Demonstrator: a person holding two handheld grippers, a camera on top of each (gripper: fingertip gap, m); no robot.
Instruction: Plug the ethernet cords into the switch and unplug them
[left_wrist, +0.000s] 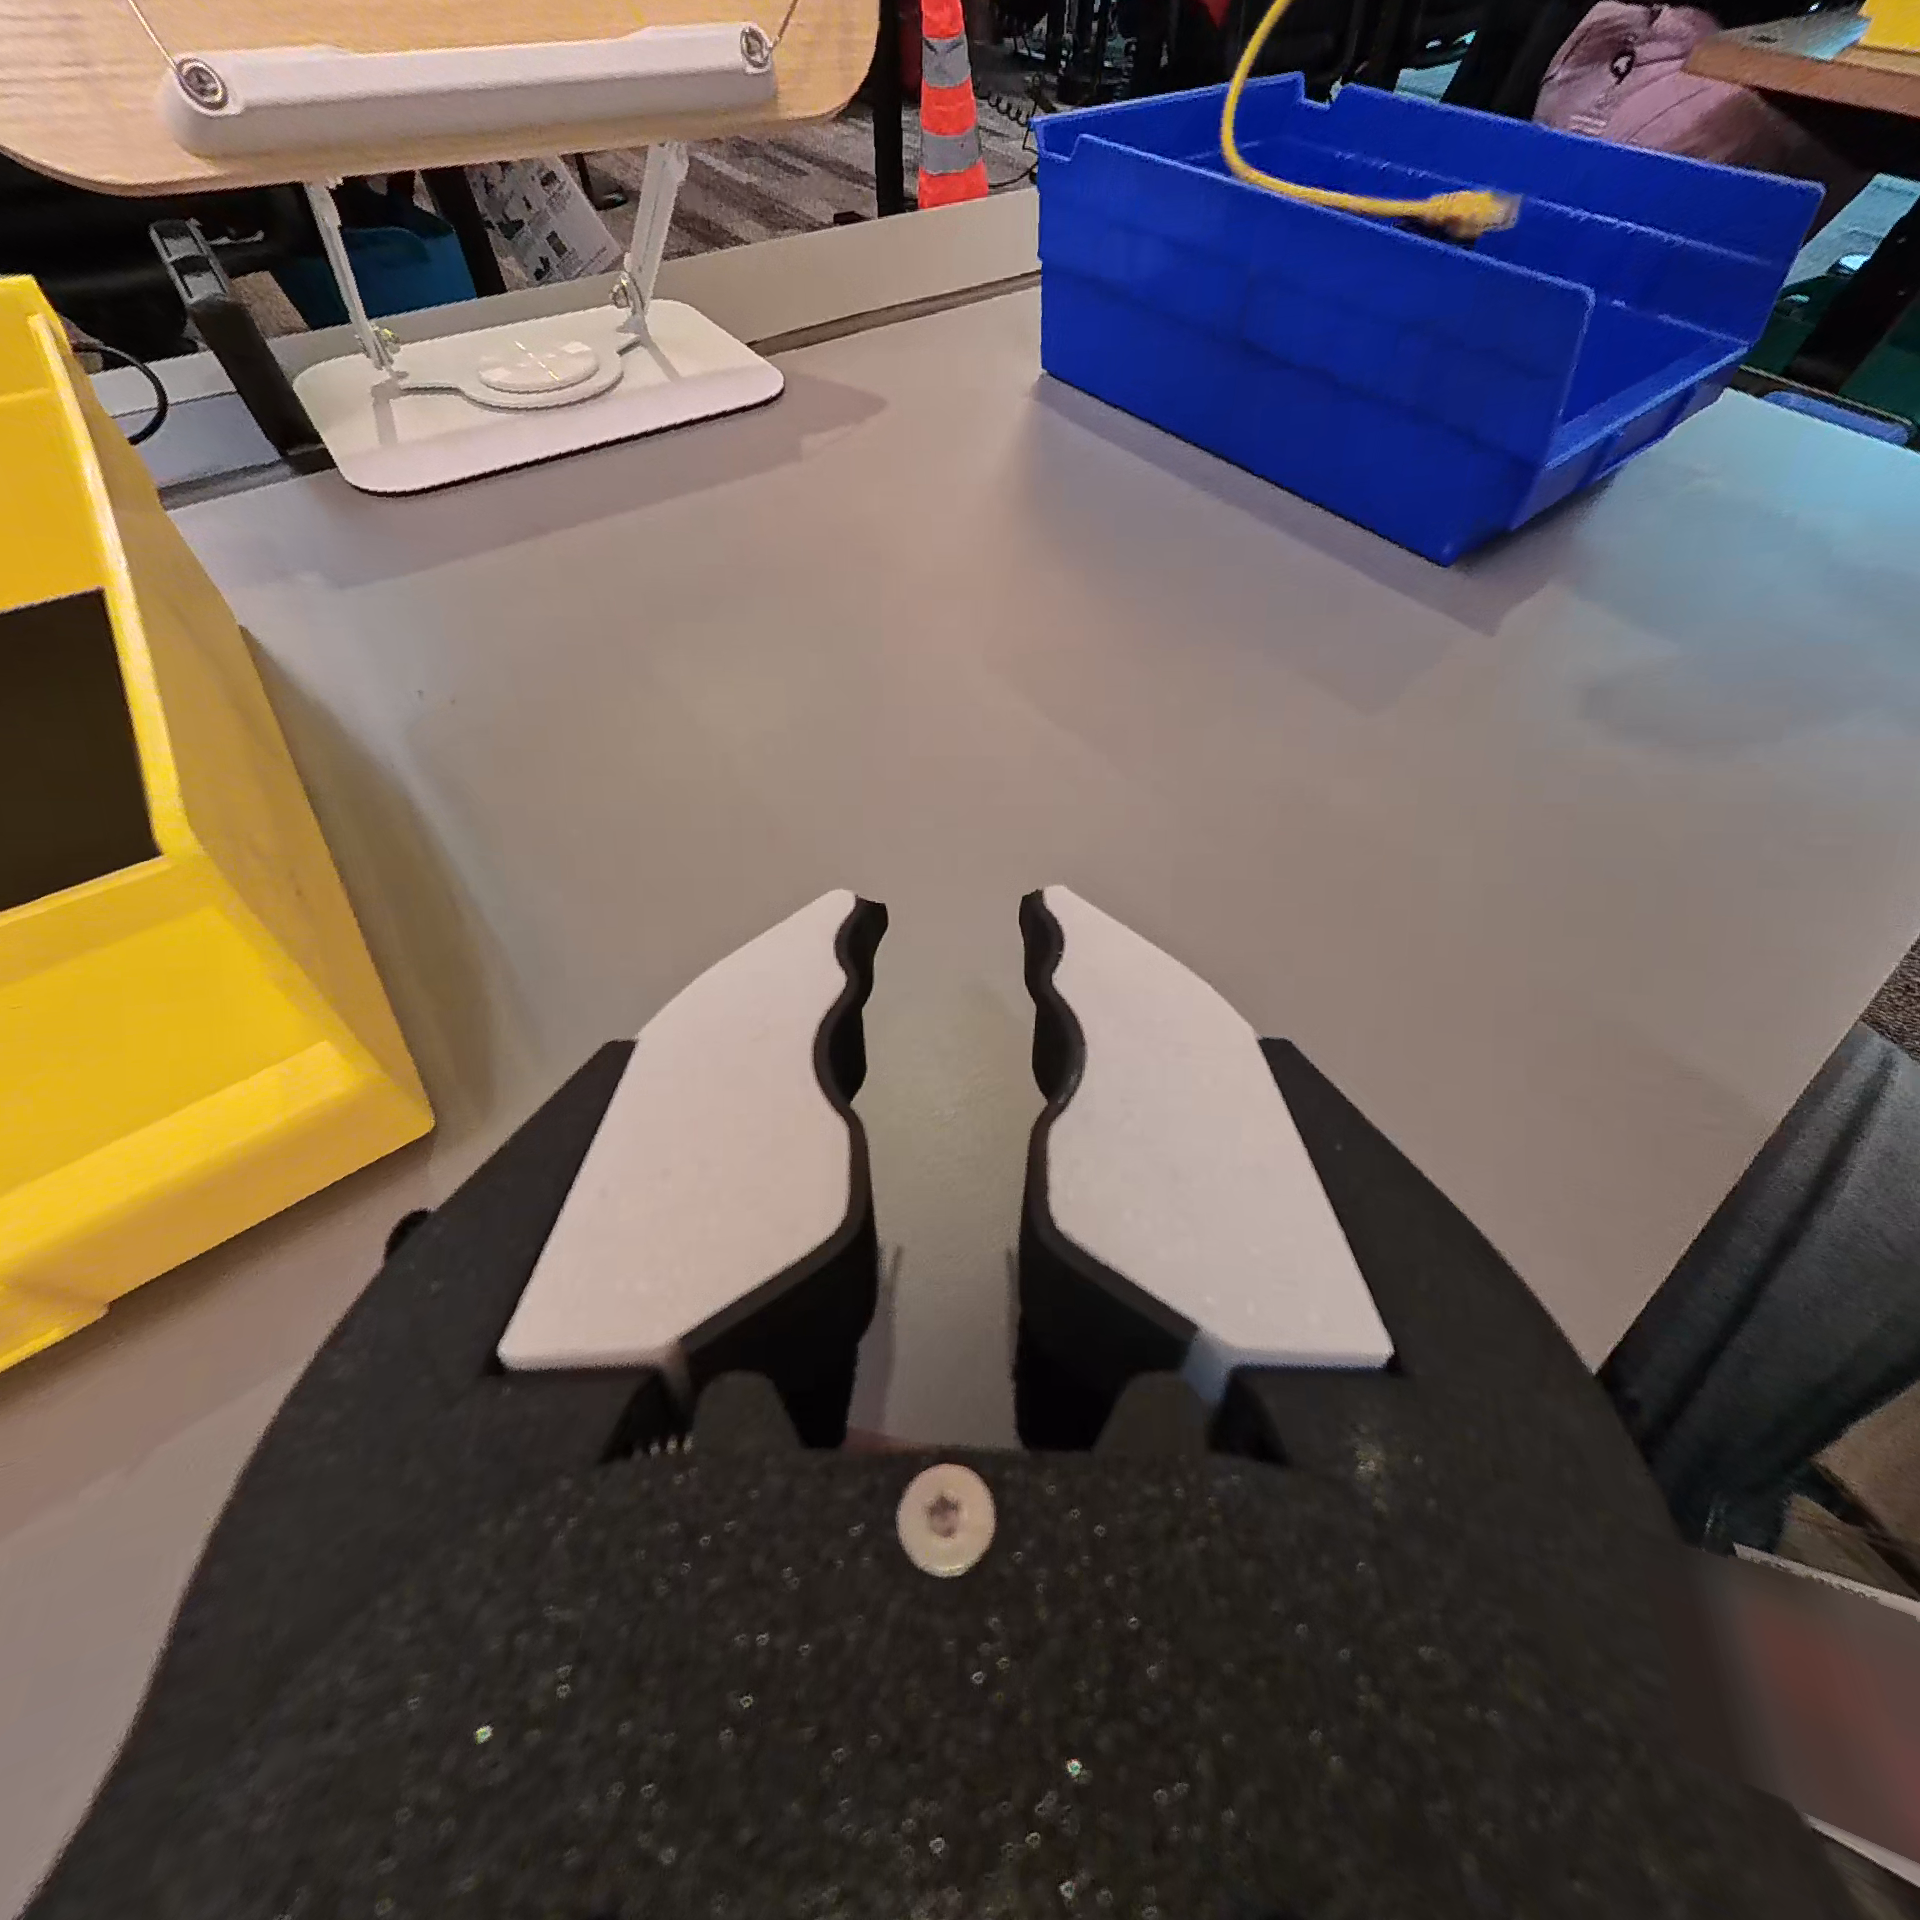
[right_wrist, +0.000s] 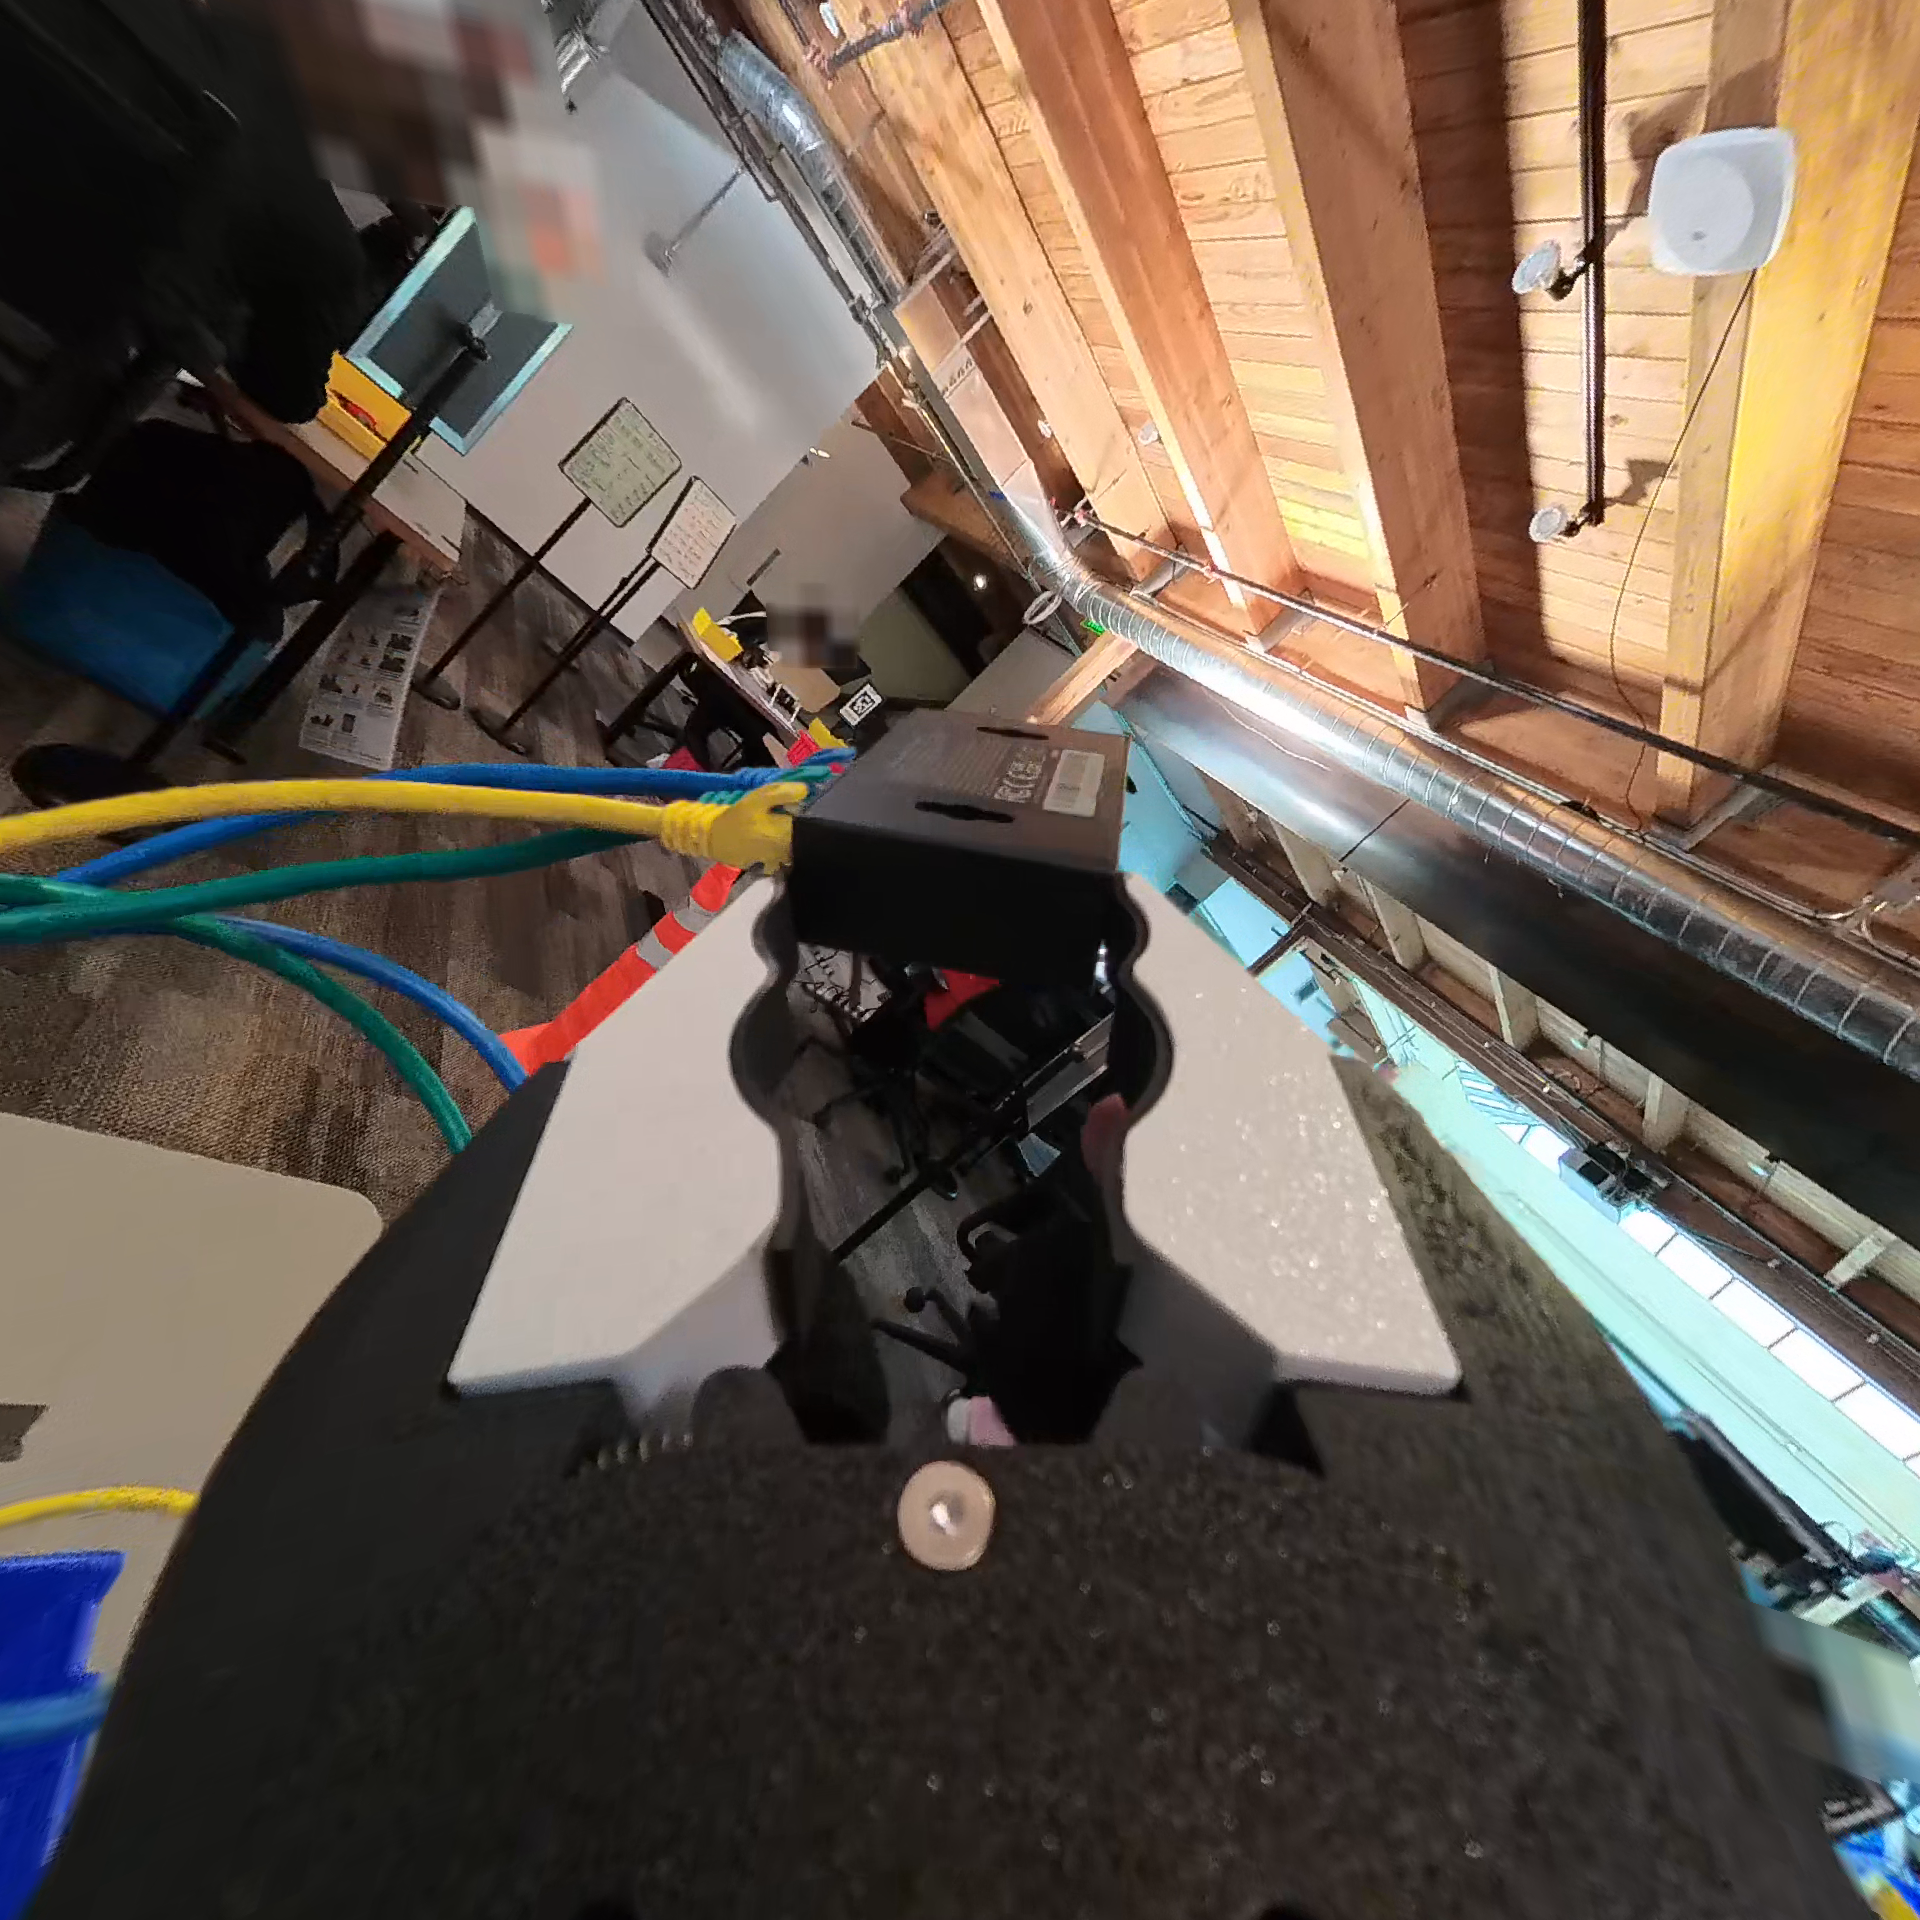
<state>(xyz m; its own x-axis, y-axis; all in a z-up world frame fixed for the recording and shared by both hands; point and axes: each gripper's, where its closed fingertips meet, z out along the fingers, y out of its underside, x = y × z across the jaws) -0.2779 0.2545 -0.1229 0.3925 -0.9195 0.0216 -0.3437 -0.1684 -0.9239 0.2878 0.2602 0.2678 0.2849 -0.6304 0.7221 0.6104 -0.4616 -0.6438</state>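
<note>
Gripping black switch (right_wrist: 961, 847) aloft in right gripper (right_wrist: 951, 930), cords (right_wrist: 343, 800) trailing left

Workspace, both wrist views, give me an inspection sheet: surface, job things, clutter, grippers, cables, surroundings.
Surface: grey table, bare in the middle.
Job's things: black switch held up in the air, tilted toward the ceiling; cords plugged into its left side.
Clutter: blue bin far right, yellow bin at left, white stand at the far edge.
Grippers: left gripper open and empty over the table; right gripper shut on the switch.
Cables: yellow cord, blue cord and green cord run left from the switch; a loose yellow plug hangs over the blue bin.
Surroundings: orange cone, wooden ceiling, metal duct.
</note>
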